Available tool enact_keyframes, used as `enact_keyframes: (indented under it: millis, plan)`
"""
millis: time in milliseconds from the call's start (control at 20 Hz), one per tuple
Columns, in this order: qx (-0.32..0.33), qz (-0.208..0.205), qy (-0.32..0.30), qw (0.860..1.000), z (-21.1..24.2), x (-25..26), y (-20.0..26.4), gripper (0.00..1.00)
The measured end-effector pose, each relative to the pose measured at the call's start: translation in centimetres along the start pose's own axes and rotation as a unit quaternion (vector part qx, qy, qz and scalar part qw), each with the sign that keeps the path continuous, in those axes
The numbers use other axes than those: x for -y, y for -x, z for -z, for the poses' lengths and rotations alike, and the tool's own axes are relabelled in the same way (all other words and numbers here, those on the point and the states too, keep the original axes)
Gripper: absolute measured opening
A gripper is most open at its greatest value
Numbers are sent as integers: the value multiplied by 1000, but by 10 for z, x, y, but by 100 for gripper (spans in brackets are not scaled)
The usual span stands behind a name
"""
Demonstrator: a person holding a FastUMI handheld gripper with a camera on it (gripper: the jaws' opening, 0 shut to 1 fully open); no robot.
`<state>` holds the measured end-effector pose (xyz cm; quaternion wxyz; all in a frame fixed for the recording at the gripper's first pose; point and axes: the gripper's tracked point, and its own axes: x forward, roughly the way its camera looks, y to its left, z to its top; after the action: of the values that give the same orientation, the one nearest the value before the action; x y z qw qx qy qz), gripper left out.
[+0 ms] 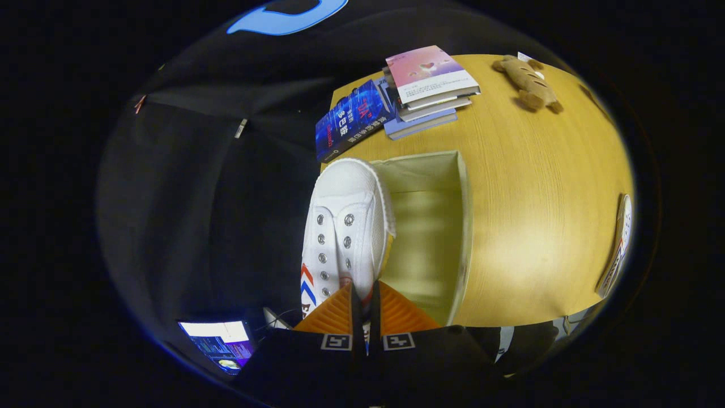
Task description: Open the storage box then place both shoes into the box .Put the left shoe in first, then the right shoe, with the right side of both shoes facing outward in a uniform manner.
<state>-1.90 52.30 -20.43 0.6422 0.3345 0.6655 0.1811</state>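
Gripper (pixel 362 309) fingers drawn almost together, only a thin slit between them, clamped on the heel end of a white canvas shoe (pixel 345 226); a sliver of the shoe's collar shows in the slit. Shoe's long axis runs straight ahead from the fingers, toe pointing away, top side with its two rows of metal eyelets facing the camera, no laces visible. Red and blue chevron marks on the shoe's side nearest the fingers. Shoe hangs over the near-left rim of the storage box (pixel 461 226), its toe cap above the box's far left corner; whether the sole touches the rim cannot be told. Box is open, pale fabric walls, interior lit and bare where visible, sitting on a wooden table (pixel 538 187). Beyond the box, at the table's far edge: a blue book (pixel 348 120) lying flat, and just beside it a stack of books (pixel 430 90) with a pink-covered one on top. Further along from the stack, well apart from the box, a brown plush toy (pixel 529 84). On the far side of the box from the held shoe, near the table's edge, the second shoe (pixel 617 249), seen edge-on. Off the table, below the held shoe's side, a lit screen (pixel 218 340).
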Motion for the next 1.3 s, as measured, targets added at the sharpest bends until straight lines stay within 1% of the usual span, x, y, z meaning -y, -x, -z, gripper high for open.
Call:
enact_keyframes:
  millis: [100, 350, 750, 950, 1000, 1100, 1200, 1250, 1300]
  plan:
    - [-7, 15, 0, 1000, 3, -2, -14, 5]
    - [-11, 37, -11, 999, -1, -2, -33, 5]
    - [-22, 48, -15, 998, 1, 1, -52, 5]
    - [-27, 40, -18, 999, 5, 1, -60, 6]
    - [-28, 41, -17, 999, 5, 2, -60, 9]
    - [-28, 32, -19, 999, 2, -1, -58, 10]
    - [-33, 30, -17, 999, 3, 2, -63, 17]
    - [-35, 3, -23, 999, 4, -9, -62, 20]
    - [-39, -25, -37, 998, 4, -25, -63, 27]
